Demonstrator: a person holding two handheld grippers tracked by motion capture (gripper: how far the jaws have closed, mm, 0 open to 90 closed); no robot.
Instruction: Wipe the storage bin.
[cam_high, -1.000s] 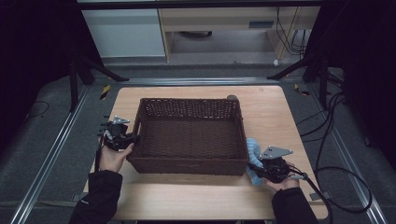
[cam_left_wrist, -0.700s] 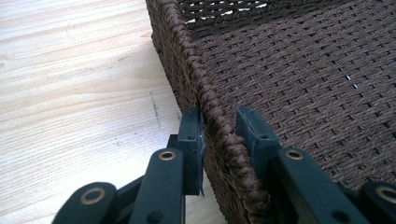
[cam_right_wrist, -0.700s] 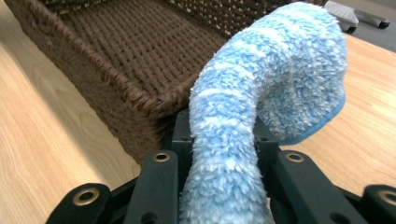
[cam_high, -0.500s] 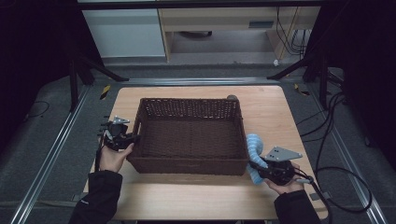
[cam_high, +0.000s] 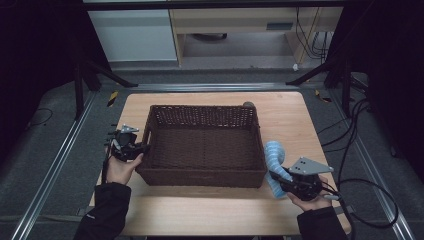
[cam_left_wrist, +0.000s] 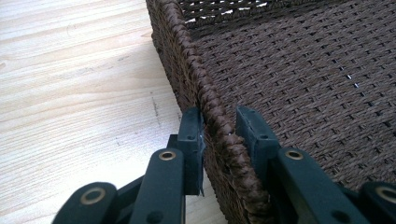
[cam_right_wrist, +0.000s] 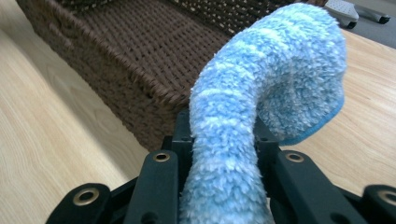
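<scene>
Left tongs clamped on basket rim | right tongs clamped on blue sock, beside basket's right wall

No readable text anywhere.
From where I stand, no label, brand, number or sign can be made out on anything here.

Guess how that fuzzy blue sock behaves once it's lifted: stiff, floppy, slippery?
Probably floppy: the blue sock arches and droops past the right hand-held gripper clamping it. Likely light, since it holds that curve from one pinch. Probably not slippery; its fluffy pile bulges around the pads. It may snag on the wicker basket rim.
</scene>
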